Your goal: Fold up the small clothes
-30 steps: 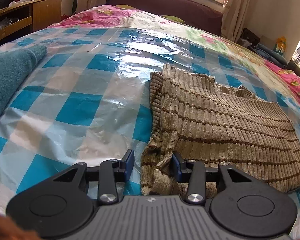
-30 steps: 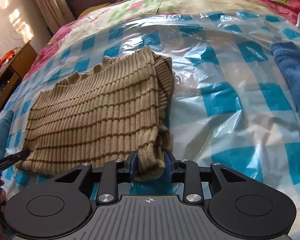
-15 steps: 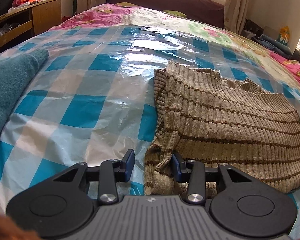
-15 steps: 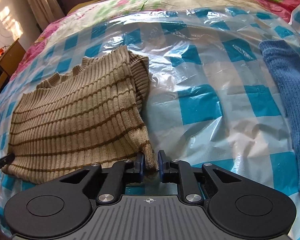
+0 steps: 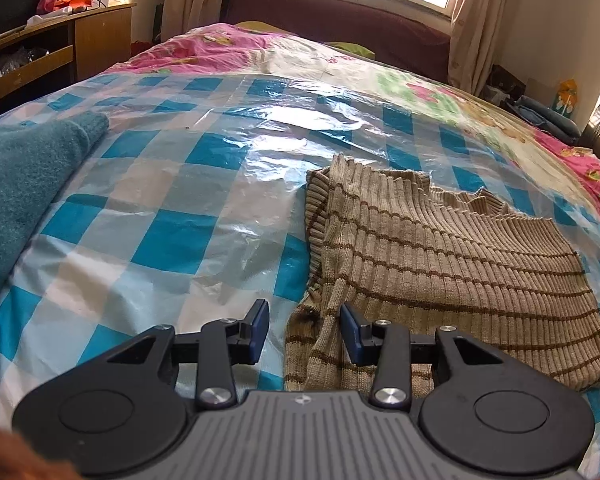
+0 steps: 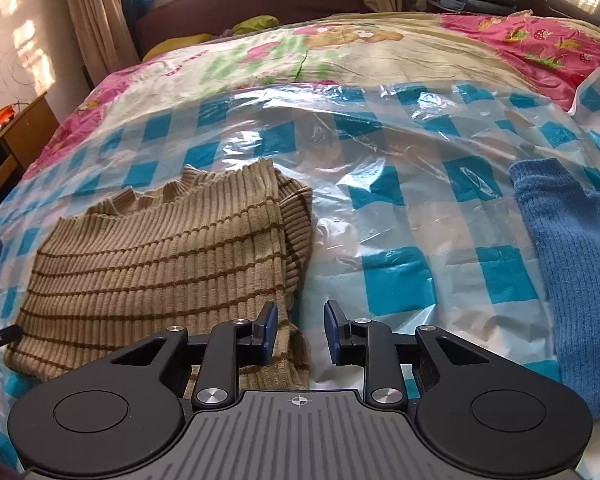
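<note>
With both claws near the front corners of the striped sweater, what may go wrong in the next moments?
1. The left claw stands open around a bunched corner of the tan striped sweater; closing there may take uneven layers.
2. The right claw is opening and nothing is between its pads, so the sweater's hem beside it may lie crooked.
3. The checked plastic sheet is wrinkled and shiny; a claw may catch it, or the sweater may slide.

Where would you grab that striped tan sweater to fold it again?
Probably the two near hem corners of the striped tan sweater, coming from the near edge. The hem lies closest and bunches up there; the left tongs already straddle one corner, while the opening right tongs sit beside the other.
</note>
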